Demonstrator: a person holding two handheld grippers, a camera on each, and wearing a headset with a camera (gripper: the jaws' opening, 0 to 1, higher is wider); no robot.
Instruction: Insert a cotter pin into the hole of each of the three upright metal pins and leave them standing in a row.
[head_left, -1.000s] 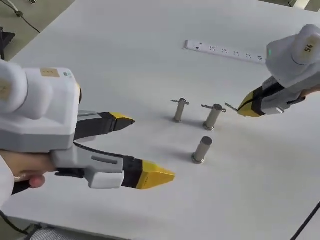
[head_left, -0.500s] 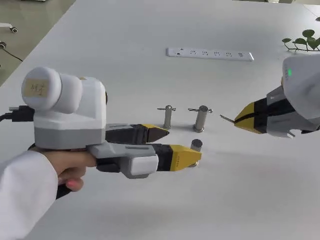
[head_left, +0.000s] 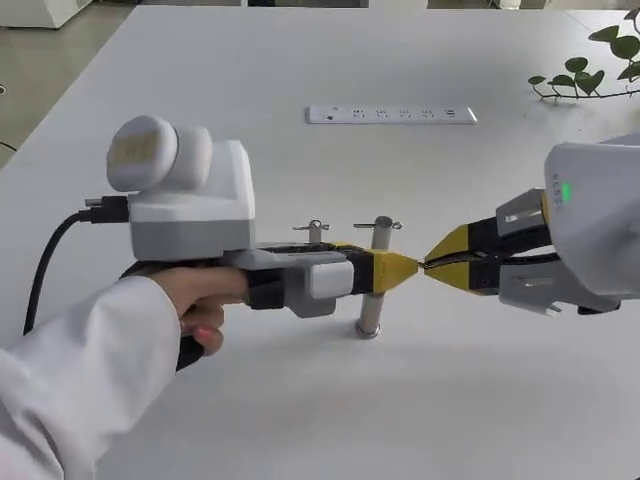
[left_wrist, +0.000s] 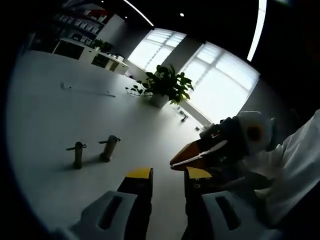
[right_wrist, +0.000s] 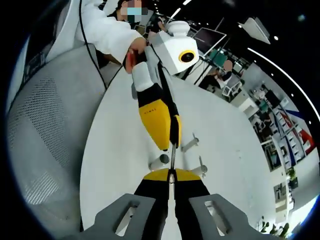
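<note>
Opposite the left gripper (head_left: 410, 267), right gripper (head_left: 433, 267) clamps 1 cotter pin (right_wrist: 172, 156).

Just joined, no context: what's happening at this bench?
A person works a gripper in each hand. The two back metal pins already carry cotter pins; the front metal pin has none. The right gripper is shut on a third cotter pin, tip to tip with the left gripper, whose jaws stand apart, close by the front pin.

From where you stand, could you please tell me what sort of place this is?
Probably an open-plan office or lab: a large white table carrying a power strip, and a potted plant standing by tall windows.
</note>
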